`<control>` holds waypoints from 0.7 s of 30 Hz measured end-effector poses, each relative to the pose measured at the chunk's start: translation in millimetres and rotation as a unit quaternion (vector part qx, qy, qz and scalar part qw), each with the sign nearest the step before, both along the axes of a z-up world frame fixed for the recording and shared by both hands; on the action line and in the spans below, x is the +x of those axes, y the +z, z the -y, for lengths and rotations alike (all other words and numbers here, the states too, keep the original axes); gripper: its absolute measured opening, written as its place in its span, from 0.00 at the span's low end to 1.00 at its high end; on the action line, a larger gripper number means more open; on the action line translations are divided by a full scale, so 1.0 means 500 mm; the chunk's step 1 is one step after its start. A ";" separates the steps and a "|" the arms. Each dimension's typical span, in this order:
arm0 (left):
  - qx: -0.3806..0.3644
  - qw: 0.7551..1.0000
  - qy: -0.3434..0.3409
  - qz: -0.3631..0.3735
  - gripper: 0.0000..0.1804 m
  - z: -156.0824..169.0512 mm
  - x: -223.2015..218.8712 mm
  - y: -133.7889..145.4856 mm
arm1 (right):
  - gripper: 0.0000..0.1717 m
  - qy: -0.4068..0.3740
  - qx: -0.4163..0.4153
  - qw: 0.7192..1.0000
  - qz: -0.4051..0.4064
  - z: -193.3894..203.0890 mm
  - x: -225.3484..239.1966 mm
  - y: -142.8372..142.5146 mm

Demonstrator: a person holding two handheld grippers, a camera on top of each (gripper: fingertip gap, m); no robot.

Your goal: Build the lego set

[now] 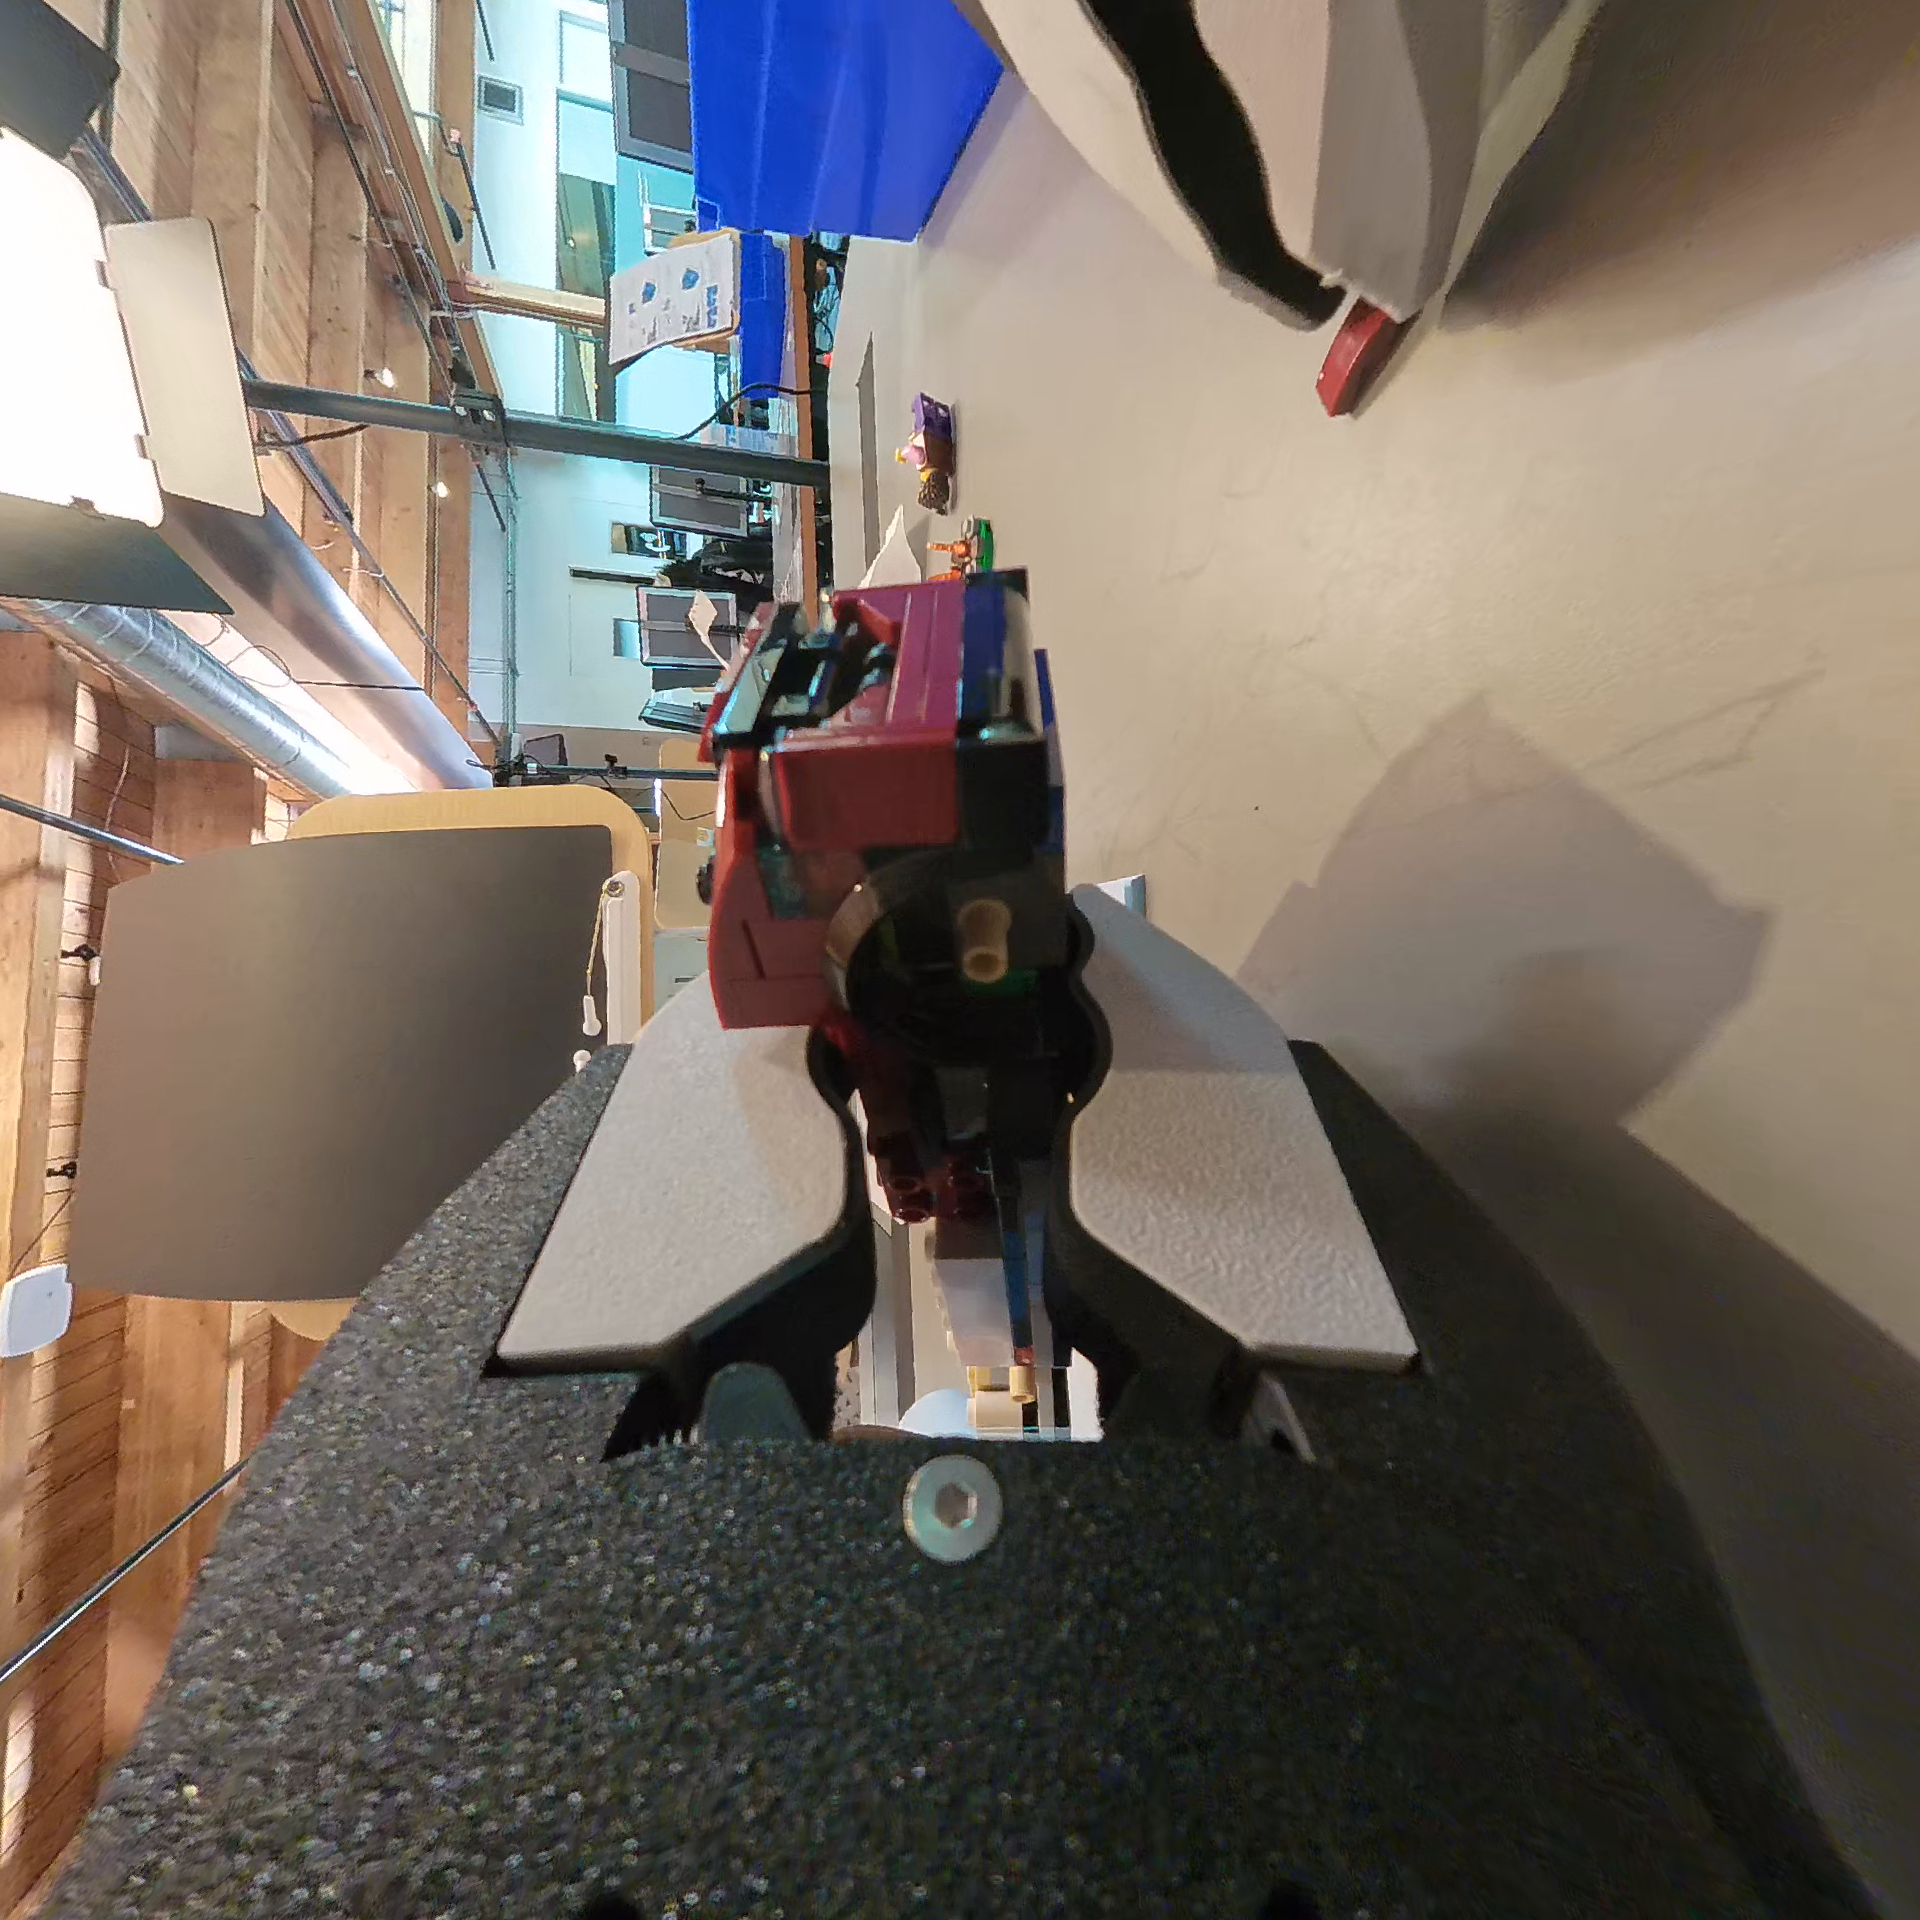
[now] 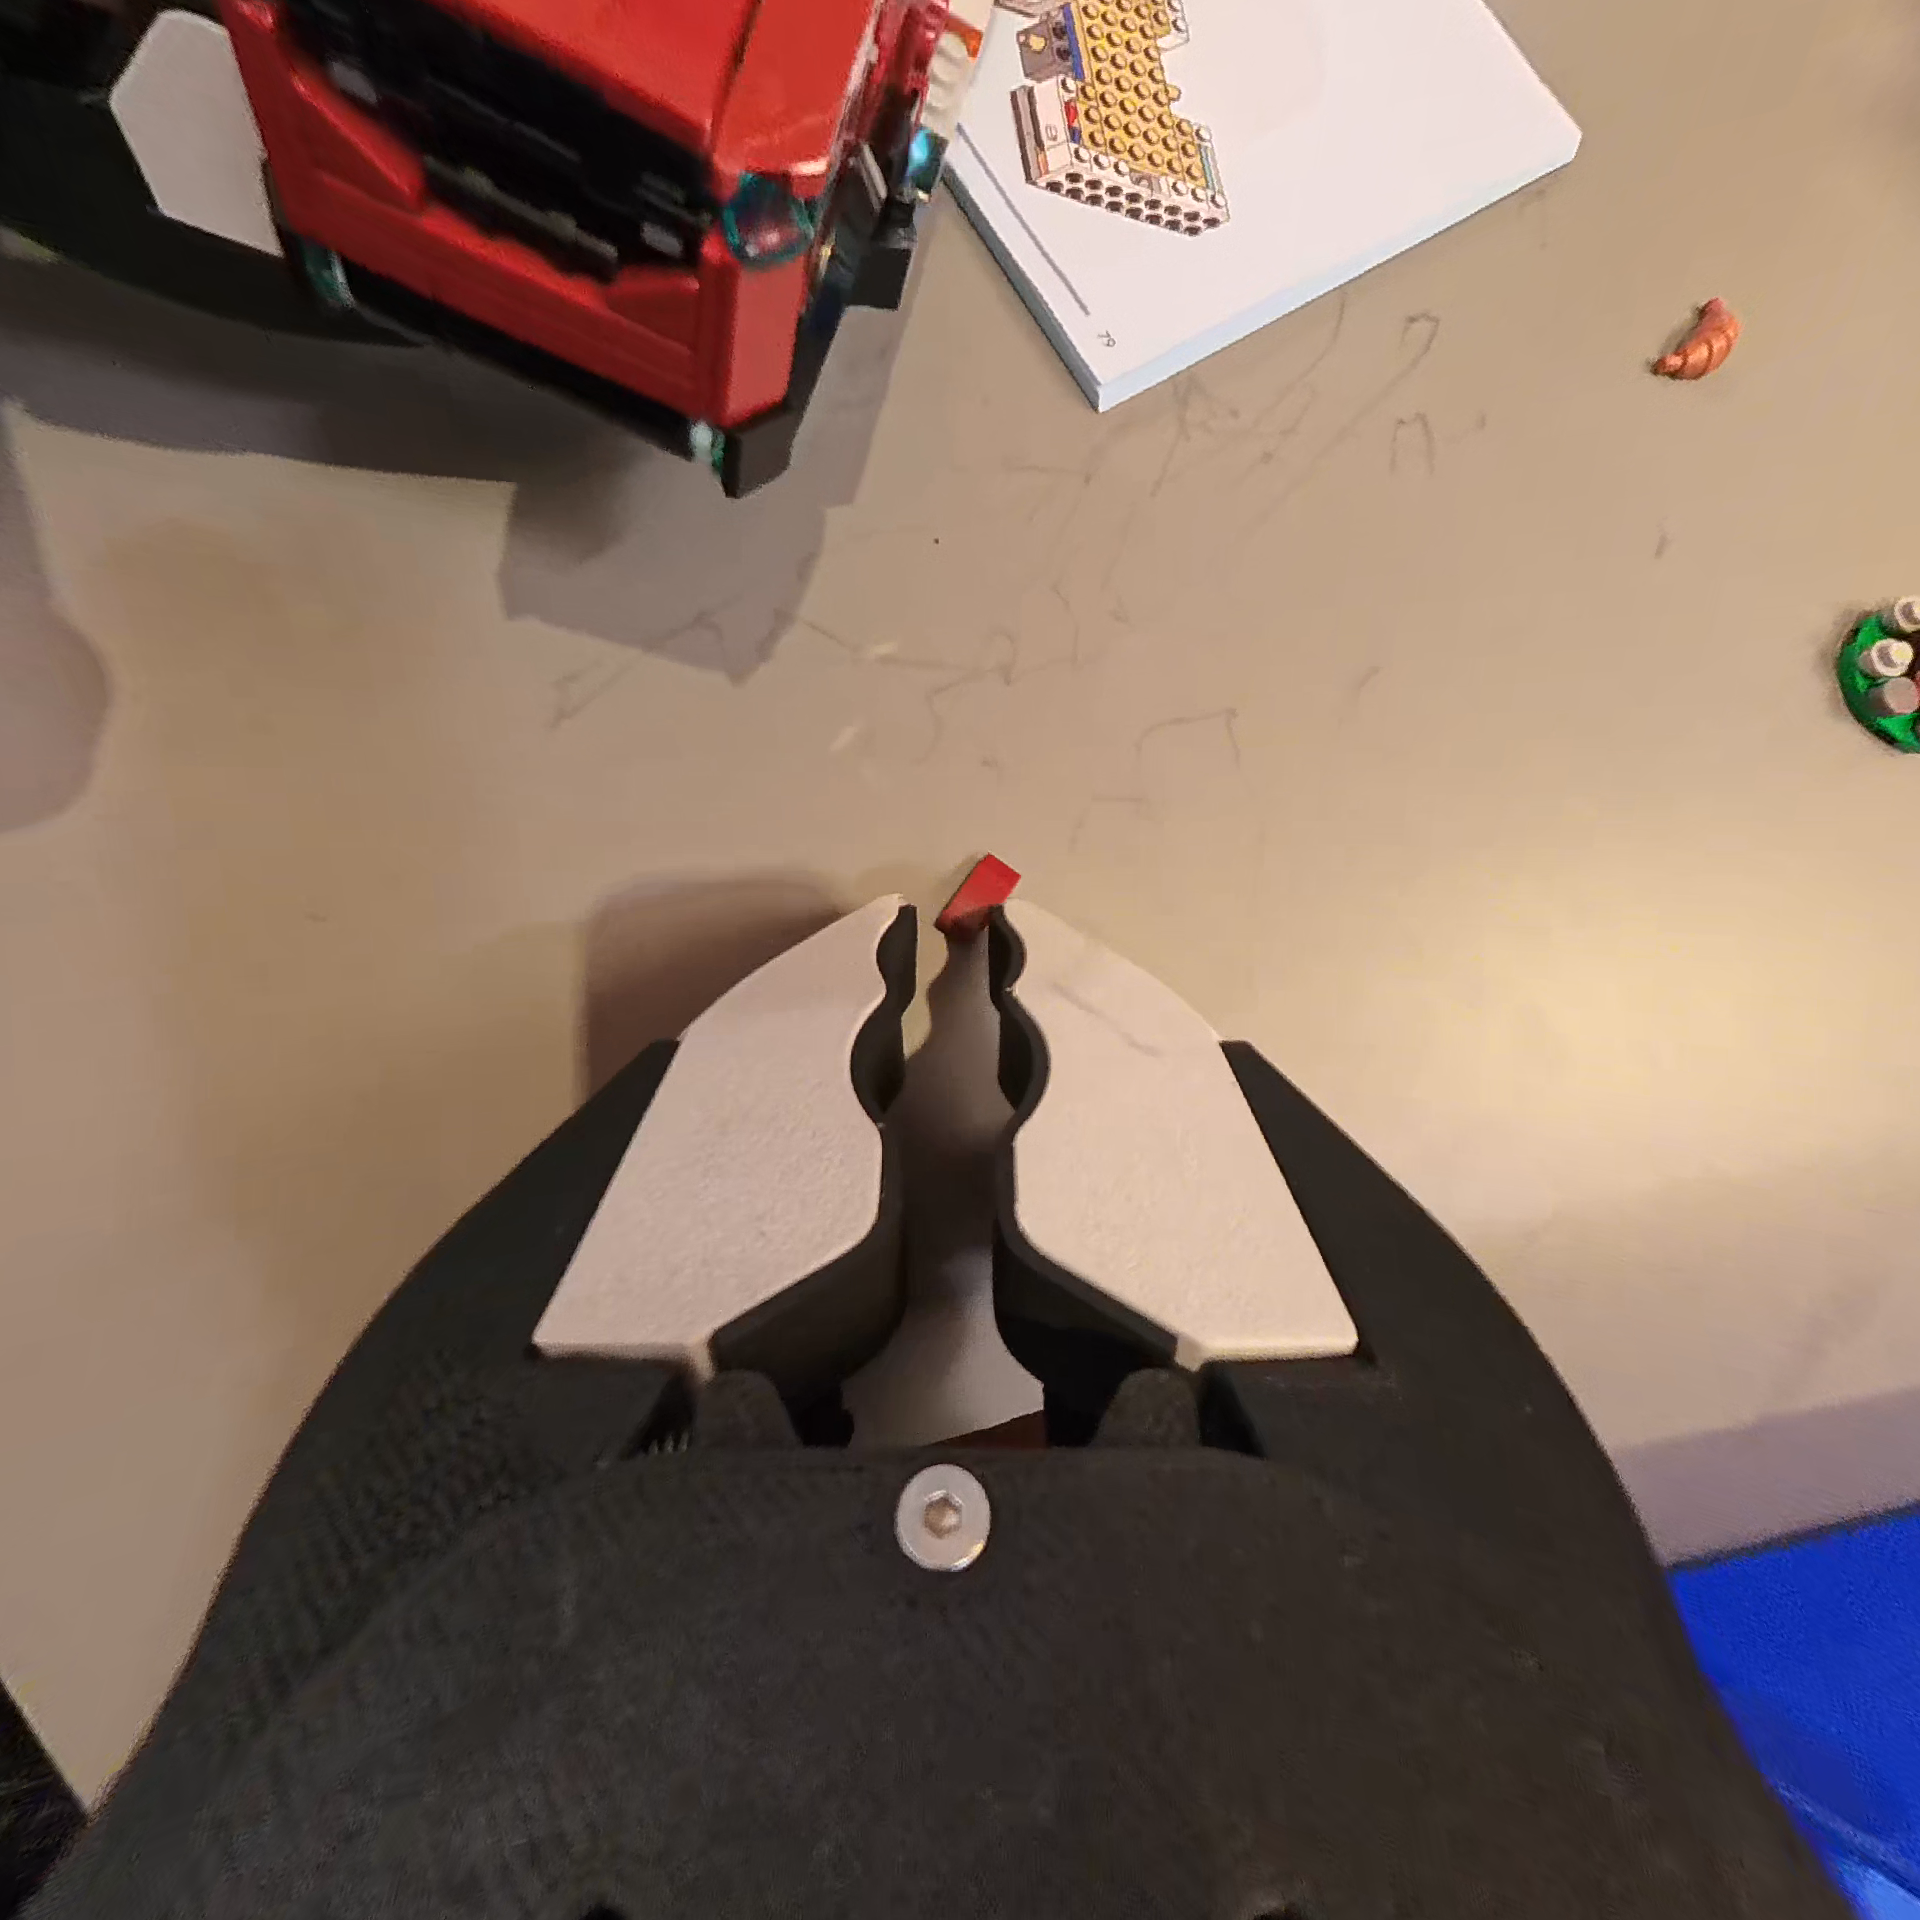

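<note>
My left gripper (image 1: pixel 935 966) is shut on a dark red and black toy brick car (image 1: pixel 873 790) and holds it sideways above the beige table (image 1: pixel 1403 675). The car also shows in the right wrist view (image 2: pixel 520 187) at the top left, with a left finger (image 2: pixel 187 156) behind it. My right gripper (image 2: pixel 951 920) points down at the table with its jaws narrow but apart. A small red tile (image 2: pixel 977 894) lies at its tips, against the right fingertip (image 2: pixel 1003 930) and clear of the left one. The tile also shows in the left wrist view (image 1: pixel 1356 358), at the right gripper's tip.
An open instruction booklet (image 2: pixel 1299 156) lies at the top. A small brown piece (image 2: pixel 1699 343) and a green round piece (image 2: pixel 1886 675) lie at the right. Blue cloth (image 2: pixel 1808 1662) covers the near right corner. Small brick figures (image 1: pixel 935 457) stand at the table's far edge. The left gripper's tips are roughly 11 centimetres from the right gripper's. The small brown piece (image 2: pixel 1699 343) is about 15 centimetres from my left fingertips.
</note>
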State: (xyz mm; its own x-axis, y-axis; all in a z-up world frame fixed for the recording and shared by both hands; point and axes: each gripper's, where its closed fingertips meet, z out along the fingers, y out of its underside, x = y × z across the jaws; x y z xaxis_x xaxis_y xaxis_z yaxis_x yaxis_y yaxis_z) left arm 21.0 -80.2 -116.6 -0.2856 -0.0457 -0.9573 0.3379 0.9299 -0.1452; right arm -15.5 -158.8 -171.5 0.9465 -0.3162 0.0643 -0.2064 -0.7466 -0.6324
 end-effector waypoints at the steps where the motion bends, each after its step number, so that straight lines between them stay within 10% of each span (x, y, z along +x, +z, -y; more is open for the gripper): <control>1: 0.000 1.000 0.000 0.000 0.19 0.001 0.000 0.000 | 0.08 -0.003 -0.005 1.000 0.000 0.000 0.000 -0.003; 21: -0.003 1.000 -0.005 -0.009 0.19 0.008 0.002 -0.007 | 0.05 -0.022 0.037 0.999 0.014 -0.009 0.021 0.015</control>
State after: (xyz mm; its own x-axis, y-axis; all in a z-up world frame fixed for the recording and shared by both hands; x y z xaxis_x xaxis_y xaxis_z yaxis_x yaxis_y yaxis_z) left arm 21.9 -84.4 -120.0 -0.3024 -0.0481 -0.9520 0.3453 0.9254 -0.1564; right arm -4.8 -154.5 -164.2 0.9297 -0.3625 0.0650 -0.2198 -0.6877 -0.6919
